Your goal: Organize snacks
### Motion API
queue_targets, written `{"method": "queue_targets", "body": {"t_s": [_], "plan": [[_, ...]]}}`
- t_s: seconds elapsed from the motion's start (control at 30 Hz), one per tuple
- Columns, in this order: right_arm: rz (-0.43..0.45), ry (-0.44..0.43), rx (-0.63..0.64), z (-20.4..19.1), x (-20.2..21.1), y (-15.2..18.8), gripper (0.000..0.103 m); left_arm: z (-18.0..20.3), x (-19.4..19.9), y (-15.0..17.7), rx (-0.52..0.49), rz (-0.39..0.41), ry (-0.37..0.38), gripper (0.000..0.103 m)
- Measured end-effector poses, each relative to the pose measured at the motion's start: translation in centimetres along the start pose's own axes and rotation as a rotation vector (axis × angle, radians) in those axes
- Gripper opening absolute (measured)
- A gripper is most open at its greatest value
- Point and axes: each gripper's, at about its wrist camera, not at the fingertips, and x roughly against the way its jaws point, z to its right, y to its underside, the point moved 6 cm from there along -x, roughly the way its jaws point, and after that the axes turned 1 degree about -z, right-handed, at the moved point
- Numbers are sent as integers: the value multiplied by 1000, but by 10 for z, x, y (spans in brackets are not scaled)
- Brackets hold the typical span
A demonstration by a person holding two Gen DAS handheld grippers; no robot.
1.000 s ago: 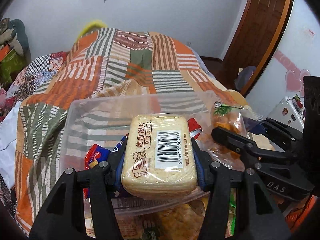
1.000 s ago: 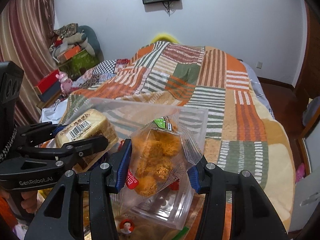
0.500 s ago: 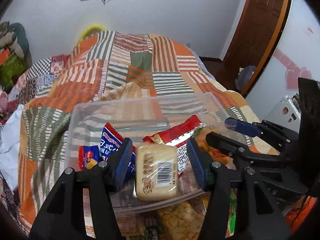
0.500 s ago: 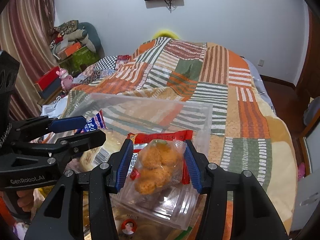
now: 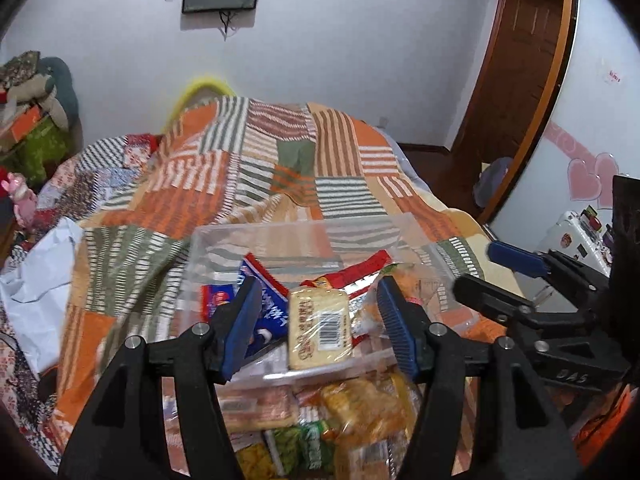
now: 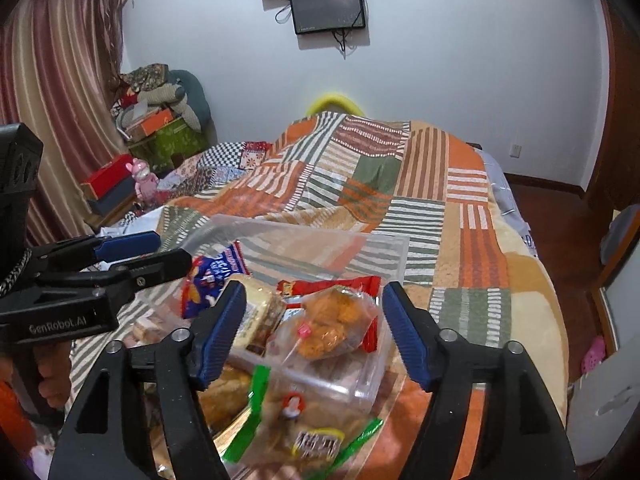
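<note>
Snacks sit in a clear plastic bin point(image 5: 304, 236) on the bed: a cracker pack point(image 5: 319, 326) left, a bag of orange puffs point(image 6: 334, 326) right. Left tool point(image 5: 320, 326) and right tool point(image 6: 314, 330) hover above, jaws having just opened, holding nothing.

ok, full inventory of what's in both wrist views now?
clear bin: 1, transparent, on the bed
biscuit pack: 1, pale yellow with barcode, in bin near front wall
fried-snack bag: 1, clear with orange pieces, in bin on the right
red wrapper: 1, red, in bin under the bag
blue-red packet: 1, in bin, left
loose snacks: several, yellow and green, in front of bin
quilt: 1, orange, green, white patchwork, on bed
wall screen: 1, black
left gripper: open, empty, above bin
right gripper: open, empty, above bin
</note>
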Motion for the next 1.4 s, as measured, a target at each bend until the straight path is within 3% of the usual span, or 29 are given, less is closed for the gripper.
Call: {"method": "queue_targets", "body": {"t_s": [0.1, 0.2, 0.4, 0.53, 0.67, 0.77, 1.4], "plan": [[20, 6, -1, -2, 12, 4, 81, -3, 17, 6, -5, 19, -20, 63], [26, 8, 0, -4, 21, 10, 84, -7, 32, 14, 1, 33, -34, 74], [21, 13, -4, -5, 33, 25, 87, -15, 56, 38, -10, 46, -82, 79], [4, 17, -9, -4, 39, 37, 90, -20, 64, 61, 23, 12, -61, 80], [-12, 22, -14, -4, 44, 50, 94, -26, 64, 78, 44, -24, -64, 81], [-12, 34, -24, -2, 48, 56, 103, -28, 64, 94, 45, -48, -80, 81], [-147, 43, -129, 3, 14, 87, 103, -16, 30, 155, 64, -191, -30, 81]]}}
